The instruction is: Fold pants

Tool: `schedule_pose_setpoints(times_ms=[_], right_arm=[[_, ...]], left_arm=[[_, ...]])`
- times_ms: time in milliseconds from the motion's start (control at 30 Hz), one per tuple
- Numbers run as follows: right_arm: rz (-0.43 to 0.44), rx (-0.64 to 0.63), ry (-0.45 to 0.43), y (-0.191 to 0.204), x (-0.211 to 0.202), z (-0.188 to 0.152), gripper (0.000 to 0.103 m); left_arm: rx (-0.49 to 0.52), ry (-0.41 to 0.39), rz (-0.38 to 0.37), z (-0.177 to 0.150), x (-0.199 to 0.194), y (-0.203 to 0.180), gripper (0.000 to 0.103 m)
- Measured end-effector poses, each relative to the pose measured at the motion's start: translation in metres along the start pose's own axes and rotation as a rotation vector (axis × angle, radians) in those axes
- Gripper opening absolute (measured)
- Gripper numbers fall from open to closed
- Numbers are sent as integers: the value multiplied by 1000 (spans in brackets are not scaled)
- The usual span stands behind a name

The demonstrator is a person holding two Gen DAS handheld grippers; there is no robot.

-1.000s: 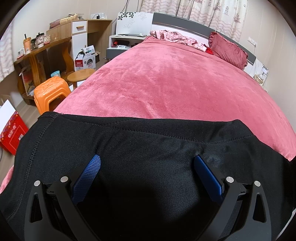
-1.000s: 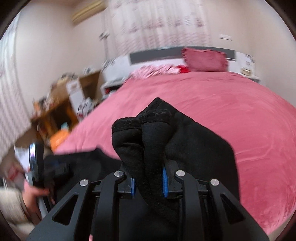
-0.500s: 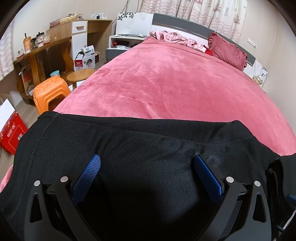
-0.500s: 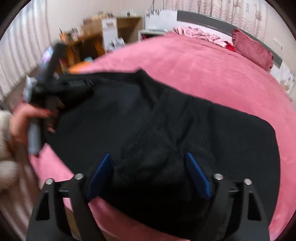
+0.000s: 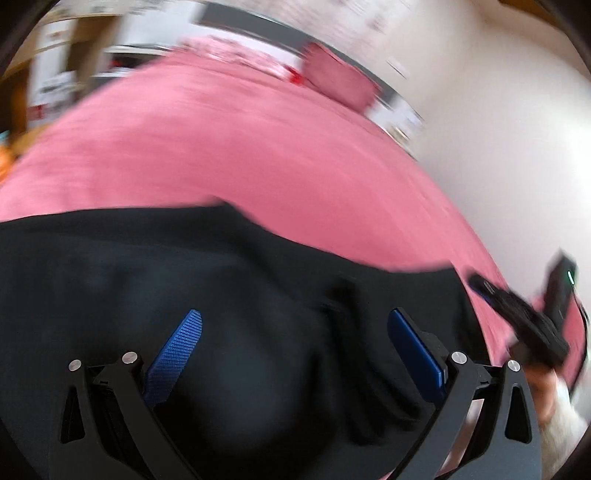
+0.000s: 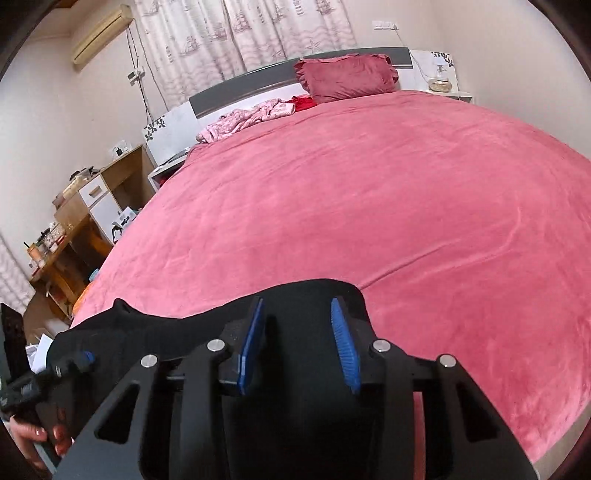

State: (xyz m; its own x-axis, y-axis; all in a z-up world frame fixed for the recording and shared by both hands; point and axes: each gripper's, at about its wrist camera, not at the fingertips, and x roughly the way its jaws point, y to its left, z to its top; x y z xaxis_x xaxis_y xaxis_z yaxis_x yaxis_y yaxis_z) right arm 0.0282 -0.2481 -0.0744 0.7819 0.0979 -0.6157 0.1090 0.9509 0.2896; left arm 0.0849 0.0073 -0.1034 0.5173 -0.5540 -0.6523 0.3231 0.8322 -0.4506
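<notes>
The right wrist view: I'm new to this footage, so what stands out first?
A big pink bedspread fills nearly the whole picture, with a dark red pillow at the headboard. Along the near edge lie black pants, with the right gripper over them, its blue pads apart. The left gripper shows at the lower left.

pink bedspread (image 6: 388, 206), maroon pillow (image 6: 347, 77), curtains (image 6: 240, 33)

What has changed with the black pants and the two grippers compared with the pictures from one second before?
The right gripper let go of the bunched end of the black pants, which now lie flat on the pink blanket; its jaws have just been closing, fabric under them. The left gripper swung sideways, blurring its view. It stayed open over the pants.
</notes>
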Motion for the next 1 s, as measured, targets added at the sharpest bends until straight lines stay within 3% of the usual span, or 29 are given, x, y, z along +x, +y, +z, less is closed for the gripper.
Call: schedule_pose_setpoints(times_ms=[100,167,233,333,467,533,600,667,700,833,1000], right_arm=[[-15,-18,25,-6,13,-7,38],[-34,-23,38,-9,16,-5,38],[-58,-40,45,-10,9,-14,39],[-99,-80,42,0,6,-17,39],[-91,-81,23,6,-5,-24,40],[-88,-122,16,15,-3,-30,43],[-119,-195,19,25,5,-41,52],[-161,-277,4,33,12,-51,58],[-174,-303,-1,35,14,-54,58],[-160,-296,-14,29,18,-57,59],[-146,-299,-25,26,22,-59,62]], left_arm=[[46,137,-60,-5,38,-28,96],[72,166,-33,-9,52,-36,82],[109,158,-17,-12,56,-43,54],[79,190,-96,-9,53,-45,20],[92,114,-117,-9,25,-44,19],[106,123,-80,-14,26,-37,19],[100,153,-54,-21,35,-29,19],[68,133,-61,-22,36,-24,34],[55,125,-42,-21,36,-22,50],[-10,93,-54,-15,29,-15,72],[-134,9,60,-3,-1,22,77]])
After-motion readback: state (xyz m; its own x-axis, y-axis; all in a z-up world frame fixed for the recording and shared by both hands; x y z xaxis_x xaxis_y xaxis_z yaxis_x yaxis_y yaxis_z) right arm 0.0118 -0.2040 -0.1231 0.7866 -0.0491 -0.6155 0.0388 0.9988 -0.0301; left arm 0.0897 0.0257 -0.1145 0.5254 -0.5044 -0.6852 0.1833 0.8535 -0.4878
